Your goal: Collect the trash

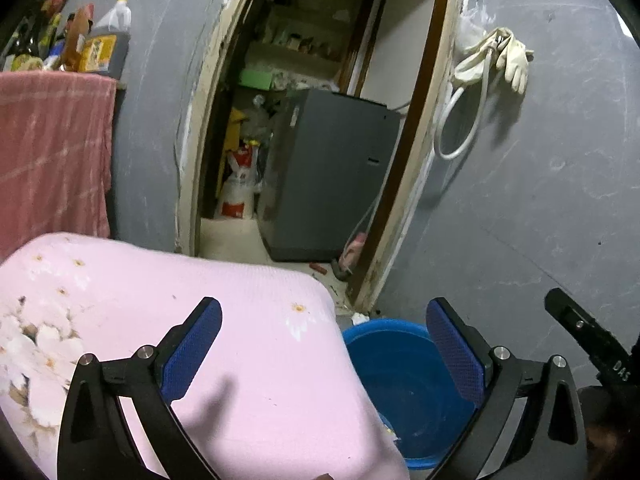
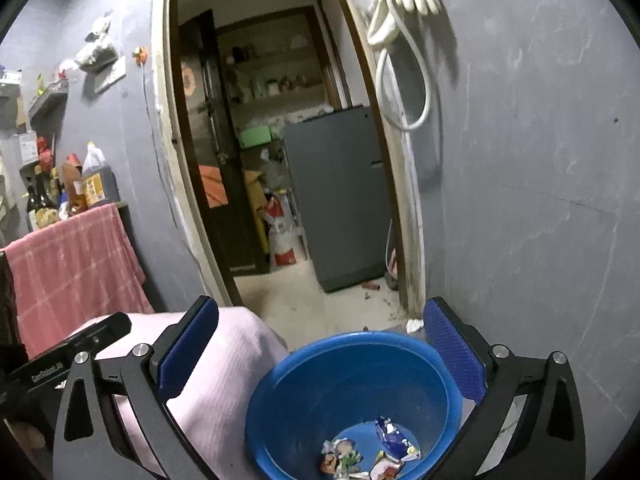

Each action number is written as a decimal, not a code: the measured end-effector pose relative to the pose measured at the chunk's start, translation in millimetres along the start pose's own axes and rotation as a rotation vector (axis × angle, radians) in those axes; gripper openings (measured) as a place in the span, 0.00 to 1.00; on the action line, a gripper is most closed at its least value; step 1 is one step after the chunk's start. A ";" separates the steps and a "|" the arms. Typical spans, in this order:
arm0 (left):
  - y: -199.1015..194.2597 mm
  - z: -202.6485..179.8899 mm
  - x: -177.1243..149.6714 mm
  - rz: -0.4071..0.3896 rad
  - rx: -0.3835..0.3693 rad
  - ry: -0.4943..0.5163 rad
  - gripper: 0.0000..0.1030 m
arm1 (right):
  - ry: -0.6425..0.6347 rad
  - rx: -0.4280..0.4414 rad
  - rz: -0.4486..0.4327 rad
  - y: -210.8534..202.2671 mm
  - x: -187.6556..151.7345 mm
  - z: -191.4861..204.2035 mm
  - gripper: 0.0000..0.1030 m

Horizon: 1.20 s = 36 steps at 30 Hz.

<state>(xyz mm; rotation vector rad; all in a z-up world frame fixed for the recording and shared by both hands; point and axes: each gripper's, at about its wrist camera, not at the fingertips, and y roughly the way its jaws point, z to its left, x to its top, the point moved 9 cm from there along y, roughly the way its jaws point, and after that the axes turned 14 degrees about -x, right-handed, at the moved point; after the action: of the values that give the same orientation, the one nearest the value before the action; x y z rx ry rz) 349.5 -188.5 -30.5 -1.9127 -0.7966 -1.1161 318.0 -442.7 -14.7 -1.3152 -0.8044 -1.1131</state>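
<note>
A blue plastic basin (image 2: 352, 392) stands on the floor beside a pink flowered bed cover (image 1: 160, 320). Several crumpled snack wrappers (image 2: 384, 440) lie in its bottom. The basin also shows in the left wrist view (image 1: 400, 384), partly hidden by the cover. My right gripper (image 2: 320, 356) is open and empty, held above the basin. My left gripper (image 1: 324, 356) is open and empty, over the cover's edge and the basin. A small white scrap (image 2: 414, 325) lies on the floor behind the basin by the door frame.
An open doorway leads to a room with a grey fridge (image 2: 340, 196) and shelves. A white hose and gloves (image 2: 404, 8) hang on the grey wall at right. A pink towel (image 2: 76, 272) hangs at left below a shelf of bottles (image 2: 76, 188).
</note>
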 end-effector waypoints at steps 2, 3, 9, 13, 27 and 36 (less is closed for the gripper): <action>-4.9 -1.3 3.1 -0.014 0.006 0.017 0.98 | 0.005 -0.003 -0.010 -5.5 1.1 -0.4 1.00; -7.8 -2.7 3.5 -0.021 0.007 0.024 0.98 | 0.004 -0.008 -0.014 -8.3 1.2 -0.6 1.00; -26.5 -3.9 5.3 -0.044 -0.008 0.047 0.98 | -0.008 -0.039 -0.029 -24.7 0.5 1.3 1.00; -43.7 -8.8 6.9 -0.068 -0.007 0.080 0.98 | -0.004 -0.049 -0.059 -45.6 2.5 2.6 1.00; -113.9 -16.5 -17.8 -0.083 -0.023 0.142 0.98 | -0.034 -0.083 -0.083 -112.3 -14.7 15.9 1.00; -158.3 -15.6 -36.6 -0.086 0.027 0.192 0.98 | -0.049 -0.097 -0.101 -144.1 -32.1 26.8 1.00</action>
<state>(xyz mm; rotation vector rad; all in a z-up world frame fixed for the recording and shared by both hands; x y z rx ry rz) 200.1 -125.9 -10.4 -1.7317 -0.7882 -1.3122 176.1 -398.4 5.7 -1.4002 -0.8698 -1.2162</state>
